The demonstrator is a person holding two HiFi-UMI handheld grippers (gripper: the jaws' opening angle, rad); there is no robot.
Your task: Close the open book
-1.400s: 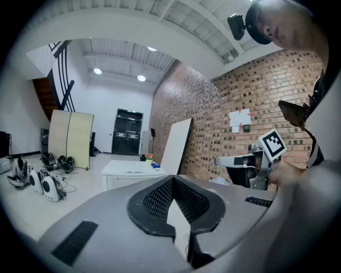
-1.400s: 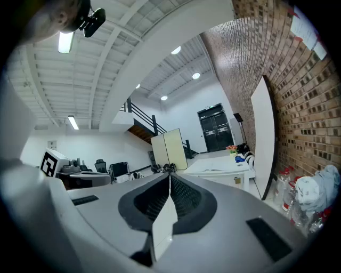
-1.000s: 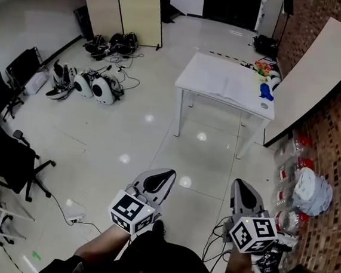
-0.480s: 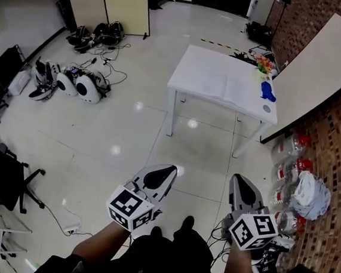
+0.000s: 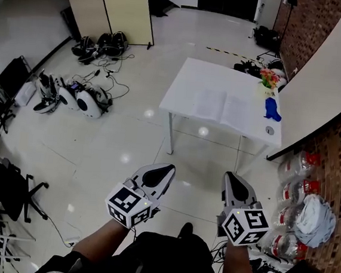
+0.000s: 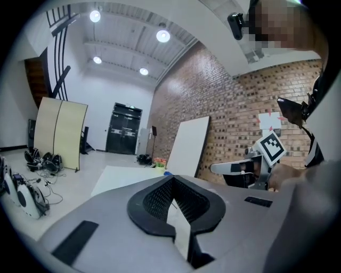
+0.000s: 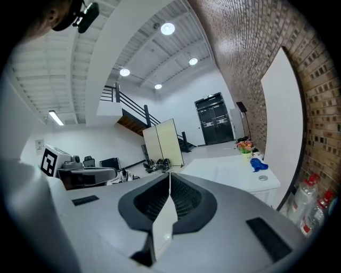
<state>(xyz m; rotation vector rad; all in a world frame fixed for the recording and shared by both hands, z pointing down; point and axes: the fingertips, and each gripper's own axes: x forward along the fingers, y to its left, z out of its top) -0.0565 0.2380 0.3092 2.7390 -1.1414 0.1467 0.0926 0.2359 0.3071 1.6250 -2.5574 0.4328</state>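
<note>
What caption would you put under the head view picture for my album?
Left gripper and right gripper, both shut, face a white table where the open book lies.

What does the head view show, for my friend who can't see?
An open book lies on a white table across a shiny floor. Nearer, a person holds the left gripper and right gripper, both shut and empty, pointing toward it.
</note>
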